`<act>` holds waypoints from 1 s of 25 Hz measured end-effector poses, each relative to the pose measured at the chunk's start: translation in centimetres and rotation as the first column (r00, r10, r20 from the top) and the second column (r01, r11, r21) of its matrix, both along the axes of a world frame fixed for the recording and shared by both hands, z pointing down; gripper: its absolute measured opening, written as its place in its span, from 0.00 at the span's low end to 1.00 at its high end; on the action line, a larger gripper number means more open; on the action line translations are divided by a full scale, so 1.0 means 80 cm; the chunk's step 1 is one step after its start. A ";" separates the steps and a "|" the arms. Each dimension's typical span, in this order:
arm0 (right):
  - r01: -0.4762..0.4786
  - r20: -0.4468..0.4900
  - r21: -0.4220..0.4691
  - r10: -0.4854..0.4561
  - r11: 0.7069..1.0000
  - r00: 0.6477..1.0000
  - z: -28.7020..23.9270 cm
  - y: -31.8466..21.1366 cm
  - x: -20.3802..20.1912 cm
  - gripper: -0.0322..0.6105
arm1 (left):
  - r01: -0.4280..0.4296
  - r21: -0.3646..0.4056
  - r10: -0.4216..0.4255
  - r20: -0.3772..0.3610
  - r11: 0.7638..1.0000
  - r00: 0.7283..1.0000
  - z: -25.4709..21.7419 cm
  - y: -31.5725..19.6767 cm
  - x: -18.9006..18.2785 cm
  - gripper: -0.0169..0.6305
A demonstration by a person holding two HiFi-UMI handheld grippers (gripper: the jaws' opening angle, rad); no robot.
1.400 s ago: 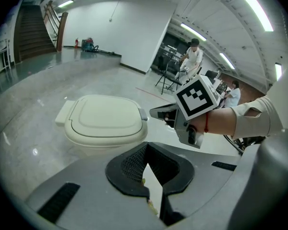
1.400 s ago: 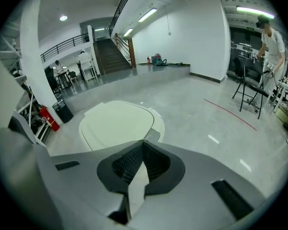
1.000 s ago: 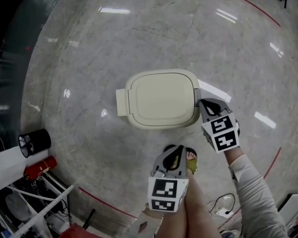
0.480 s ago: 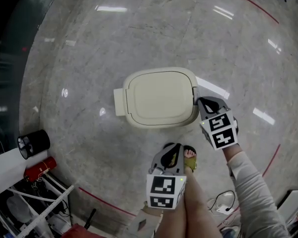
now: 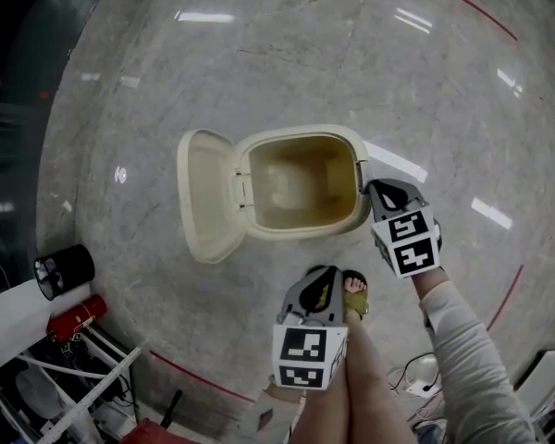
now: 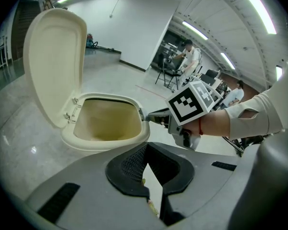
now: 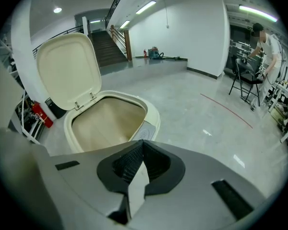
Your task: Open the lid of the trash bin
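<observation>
We record a polished stone floor point(image 5: 259, 63) spreading out beyond both sets of fingers. A thin red line point(image 5: 462, 3) curves across it, far ahead of them.

The cream trash bin point(image 5: 301, 230) stands on this floor. It is directly ahead of the right fingers. It is ahead and to the left of the left fingers, near them but apart. Its tan interior is exposed from above.

The lid point(image 5: 208, 197) is already open. It is swung up on the side of the bin farthest from the right fingers and stands roughly upright, with its inner face turned toward them.

The right gripper point(image 5: 370, 188) has its jaws closed tip to tip, with nothing between them. The tips sit at the near rim of the bin. We cannot tell whether they touch it.

The left gripper point(image 5: 326, 276) also has its jaws closed together and holds nothing.

A sandalled foot point(image 5: 354, 289) rests just to the right of the left fingers.

A black cylinder point(image 5: 65, 266) and a red canister point(image 5: 74, 313) lie well off to the left of the left fingers.

The grey release button point(image 7: 145, 132) sits on the bin rim, immediately ahead of the right fingertips.

Two small hinges point(image 7: 84, 101) join the lid to the rim on the far side of the opening from those fingertips.
</observation>
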State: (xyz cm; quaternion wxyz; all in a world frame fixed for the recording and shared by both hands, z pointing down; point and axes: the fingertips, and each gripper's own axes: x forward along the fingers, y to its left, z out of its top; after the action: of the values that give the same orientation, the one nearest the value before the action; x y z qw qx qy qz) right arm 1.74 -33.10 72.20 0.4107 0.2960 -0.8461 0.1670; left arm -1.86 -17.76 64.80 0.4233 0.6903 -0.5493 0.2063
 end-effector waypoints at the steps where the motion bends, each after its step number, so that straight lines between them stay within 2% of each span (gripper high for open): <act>1: 0.001 -0.002 -0.001 -0.001 1.000 1.000 0.000 0.000 0.000 0.05 | 0.002 0.002 -0.002 0.000 1.000 1.000 -0.001 -0.001 -0.001 0.03; 19: 0.027 -0.070 0.003 -0.027 1.000 0.997 -0.005 0.001 -0.005 0.05 | 0.018 0.019 -0.018 0.006 1.000 1.000 -0.013 -0.003 -0.015 0.03; 25: 0.005 -0.034 -0.003 -0.005 1.000 0.999 -0.024 0.006 -0.010 0.05 | 0.009 0.027 -0.009 0.009 1.000 1.000 -0.022 -0.003 -0.013 0.03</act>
State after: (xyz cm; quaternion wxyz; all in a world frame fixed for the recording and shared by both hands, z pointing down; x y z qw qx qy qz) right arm 0.94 -32.65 70.32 0.4258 0.2959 -0.8395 0.1623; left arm -2.92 -17.98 63.04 0.4123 0.6925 -0.5572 0.2001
